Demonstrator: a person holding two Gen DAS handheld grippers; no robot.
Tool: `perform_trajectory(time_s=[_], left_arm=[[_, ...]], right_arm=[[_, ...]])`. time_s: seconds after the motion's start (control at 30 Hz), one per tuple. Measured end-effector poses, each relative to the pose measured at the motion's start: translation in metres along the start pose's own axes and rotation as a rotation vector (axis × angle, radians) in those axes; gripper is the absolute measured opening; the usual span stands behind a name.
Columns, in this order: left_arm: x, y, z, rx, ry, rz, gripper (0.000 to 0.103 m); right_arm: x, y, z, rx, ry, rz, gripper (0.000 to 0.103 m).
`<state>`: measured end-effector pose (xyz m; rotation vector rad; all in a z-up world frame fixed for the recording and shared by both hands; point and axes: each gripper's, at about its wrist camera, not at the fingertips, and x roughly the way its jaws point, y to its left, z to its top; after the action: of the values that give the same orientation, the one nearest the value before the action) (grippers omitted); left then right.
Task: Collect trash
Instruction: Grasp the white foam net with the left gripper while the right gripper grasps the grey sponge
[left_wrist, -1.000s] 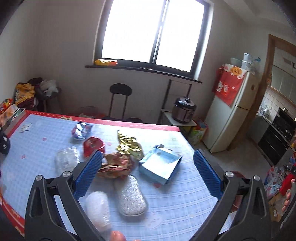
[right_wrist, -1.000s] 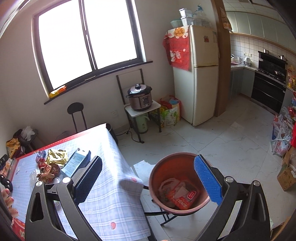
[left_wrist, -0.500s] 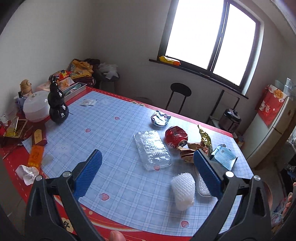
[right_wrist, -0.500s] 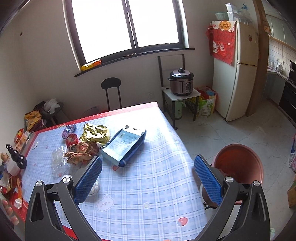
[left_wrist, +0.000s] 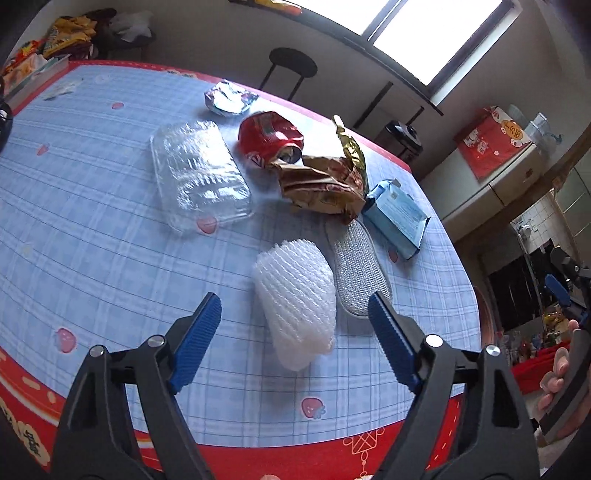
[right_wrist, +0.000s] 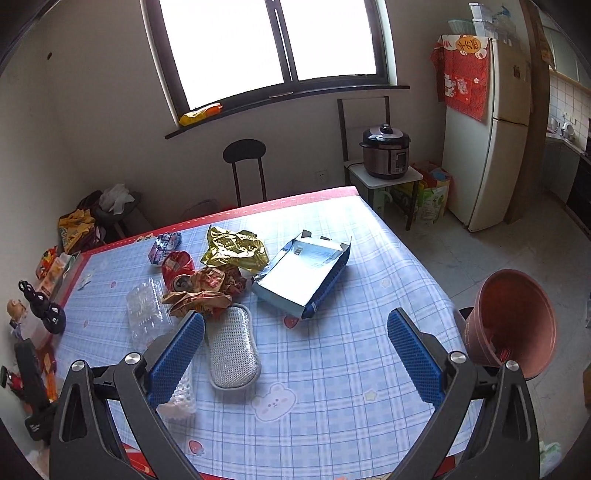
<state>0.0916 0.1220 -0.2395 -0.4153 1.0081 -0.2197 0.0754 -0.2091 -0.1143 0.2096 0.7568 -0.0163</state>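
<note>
- Left wrist view: the left gripper (left_wrist: 293, 334) hangs over the blue checked surface (left_wrist: 110, 236), its jaws closing but not yet clenched; the white foam net sleeve (left_wrist: 295, 302) lies between the blue pads, neither touching it.
- Just beyond the sleeve lies the grey oval scouring pad (left_wrist: 360, 269).
- Further behind the sleeve lie the clear plastic tray (left_wrist: 199, 173), the crushed red can (left_wrist: 269, 136), the brown crumpled wrapper (left_wrist: 317, 184), the gold foil wrapper (right_wrist: 234, 249) and the flattened blue carton (left_wrist: 397, 212).
- Right wrist view: the right gripper (right_wrist: 295, 354) has its jaws released and wide apart, nothing between them.
- Past the surface's right edge, well away from the sleeve, stands the brown round bin (right_wrist: 513, 328).
</note>
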Motion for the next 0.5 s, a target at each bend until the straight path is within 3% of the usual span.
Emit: perform_trajectory(time_s=[0.17, 0.27, 0.33, 0.5], left_arm=[[0.057, -0.009, -0.001, 0.003, 0.128, -0.025, 0.081], [0.080, -0.010, -0.002, 0.019, 0.181, 0.016, 0.070], [0.087, -0.009, -0.003, 0.034, 0.196, 0.031, 0.069], [0.089, -0.002, -0.003, 0.049, 0.200, 0.012, 0.050]], right_arm=[[0.000, 0.001, -0.012, 0.008, 0.025, -0.034, 0.097], [0.000, -0.007, -0.021, 0.036, 0.040, -0.055, 0.097], [0.000, -0.013, -0.027, 0.059, 0.046, -0.075, 0.097], [0.004, -0.022, -0.035, 0.088, 0.070, -0.111, 0.097]])
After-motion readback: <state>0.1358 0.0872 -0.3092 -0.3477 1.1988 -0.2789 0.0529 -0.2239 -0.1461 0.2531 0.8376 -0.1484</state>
